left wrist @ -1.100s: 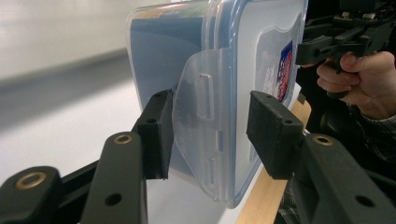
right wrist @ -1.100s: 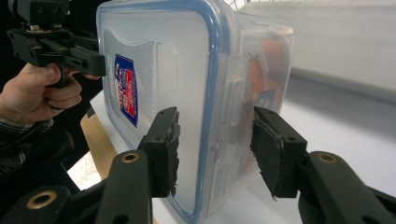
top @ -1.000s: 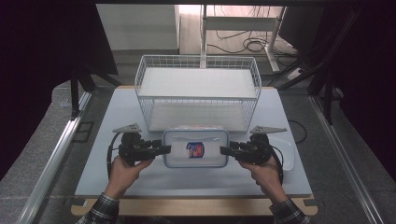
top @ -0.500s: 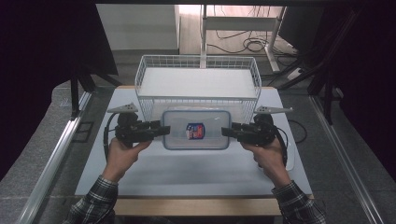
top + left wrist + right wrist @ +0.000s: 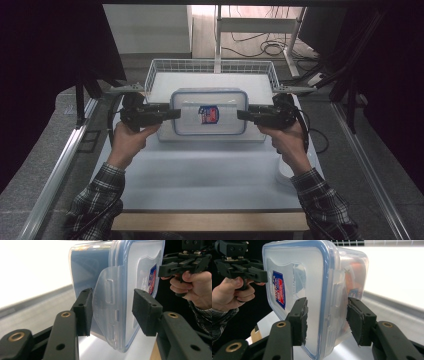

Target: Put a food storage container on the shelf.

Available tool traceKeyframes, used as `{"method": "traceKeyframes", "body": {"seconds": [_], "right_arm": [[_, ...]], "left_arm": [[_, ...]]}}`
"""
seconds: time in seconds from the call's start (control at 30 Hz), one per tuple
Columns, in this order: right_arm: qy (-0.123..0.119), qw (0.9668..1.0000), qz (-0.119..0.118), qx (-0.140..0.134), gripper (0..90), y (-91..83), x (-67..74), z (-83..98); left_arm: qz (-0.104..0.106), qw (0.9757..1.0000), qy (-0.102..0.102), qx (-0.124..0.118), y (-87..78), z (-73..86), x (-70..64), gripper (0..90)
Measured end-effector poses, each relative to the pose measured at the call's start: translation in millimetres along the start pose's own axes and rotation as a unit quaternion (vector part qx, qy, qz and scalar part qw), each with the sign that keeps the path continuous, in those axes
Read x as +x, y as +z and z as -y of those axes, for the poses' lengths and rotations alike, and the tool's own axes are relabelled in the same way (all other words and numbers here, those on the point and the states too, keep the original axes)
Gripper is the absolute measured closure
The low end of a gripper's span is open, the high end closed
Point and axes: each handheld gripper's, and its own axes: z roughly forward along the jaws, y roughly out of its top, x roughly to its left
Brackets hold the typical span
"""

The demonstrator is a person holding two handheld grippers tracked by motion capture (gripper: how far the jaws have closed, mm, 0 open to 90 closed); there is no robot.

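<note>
Above the white counter, the left gripper and right gripper clamp the stiff, slick, light plastic container by its end latches.

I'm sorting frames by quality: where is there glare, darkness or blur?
High view: dark surroundings, bright floor behind the wire basket. Left gripper view: tabletop blown out white, container sharp. Right gripper view: blown-out background upper right, far hand slightly soft.

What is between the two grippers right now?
In the high view, a clear plastic box with a blue-rimmed lid spans the gap between the left gripper and the right gripper, each clamped on one end.
</note>
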Motion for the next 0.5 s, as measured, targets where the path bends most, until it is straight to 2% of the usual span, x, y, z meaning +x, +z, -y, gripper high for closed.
{"method": "traceKeyframes", "body": {"seconds": [0.33, 0.5], "right_arm": [[-0.001, 0.9999, 0.001, -0.012, 51.8, 2.6, -12.1, -27.6], [0.006, 0.9998, 0.002, -0.018, 51.6, 5.1, -18.9, -41.5]], "left_arm": [[-0.005, 0.9999, 0.004, -0.008, 4.2, -31.7, 9.0, 52.1], [-0.007, 0.9999, 0.006, -0.013, 6.5, -47.3, 15.1, 52.0]]}}
